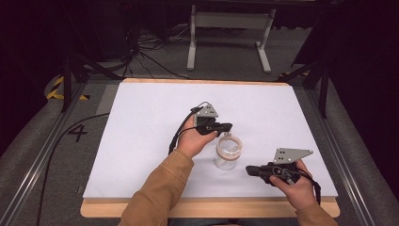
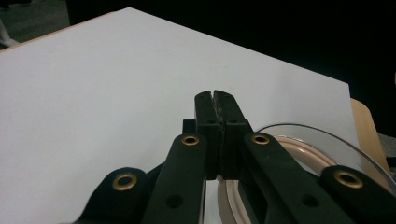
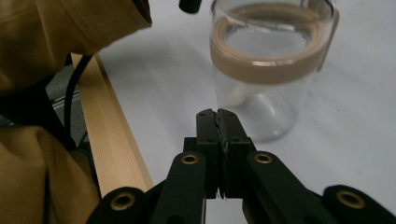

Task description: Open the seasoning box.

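Observation:
A clear glass jar (image 1: 227,152) with a tan band around its rim stands upright on the white board (image 1: 141,141), near the middle front. My left gripper (image 1: 227,126) hovers just above and left of the jar's rim, jaws shut with nothing between them; the jar's rim (image 2: 299,149) shows below and to the right of the gripper (image 2: 215,95). My right gripper (image 1: 250,170) is held low, right of the jar and a little nearer, pointing at it. Its jaws are shut and empty (image 3: 217,114), a short way from the jar (image 3: 266,70).
The board's wooden front edge (image 1: 211,207) lies close to both forearms. A tan sleeve (image 3: 56,42) reaches in at the left. A cable (image 1: 179,134) trails from the left gripper. A white metal stand (image 1: 230,33) is on the floor beyond the table.

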### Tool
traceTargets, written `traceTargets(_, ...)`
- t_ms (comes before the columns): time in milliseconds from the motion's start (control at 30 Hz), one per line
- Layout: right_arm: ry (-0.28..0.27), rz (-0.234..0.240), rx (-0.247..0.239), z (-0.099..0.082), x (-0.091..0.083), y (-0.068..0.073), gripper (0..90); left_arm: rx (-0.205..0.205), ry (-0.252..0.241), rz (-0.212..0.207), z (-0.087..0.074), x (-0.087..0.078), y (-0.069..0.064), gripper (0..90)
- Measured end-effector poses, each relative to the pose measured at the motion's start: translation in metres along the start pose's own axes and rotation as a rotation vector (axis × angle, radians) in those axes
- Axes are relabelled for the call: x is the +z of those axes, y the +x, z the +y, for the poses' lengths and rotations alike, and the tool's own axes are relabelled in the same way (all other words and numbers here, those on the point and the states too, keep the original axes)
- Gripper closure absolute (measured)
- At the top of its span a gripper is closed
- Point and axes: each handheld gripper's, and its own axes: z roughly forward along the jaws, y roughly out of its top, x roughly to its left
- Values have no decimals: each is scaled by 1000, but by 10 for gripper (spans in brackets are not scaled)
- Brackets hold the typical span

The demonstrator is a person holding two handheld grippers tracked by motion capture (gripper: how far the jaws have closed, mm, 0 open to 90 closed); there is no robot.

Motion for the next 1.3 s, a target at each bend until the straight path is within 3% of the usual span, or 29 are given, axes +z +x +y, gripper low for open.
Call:
traceTargets(300, -36, -11, -3, 14, 19, 1, 896, 1, 5, 0, 0, 0, 0, 899)
traceTargets(567, -42, -4, 6, 15, 30, -3, 897, -7, 5, 0, 0, 0, 1, 899)
traceTargets(1033, -98, -21, 22, 16, 29, -8, 898, -15, 2, 3, -1, 1, 1, 898)
traceTargets(1167, -105, -25, 20, 16, 30, -9, 898, 7, 14, 18, 0, -2, 0, 897)
traceTargets(1300, -106, -23, 17, 17, 30, -9, 898, 15, -9, 30, 1, -7, -3, 884)
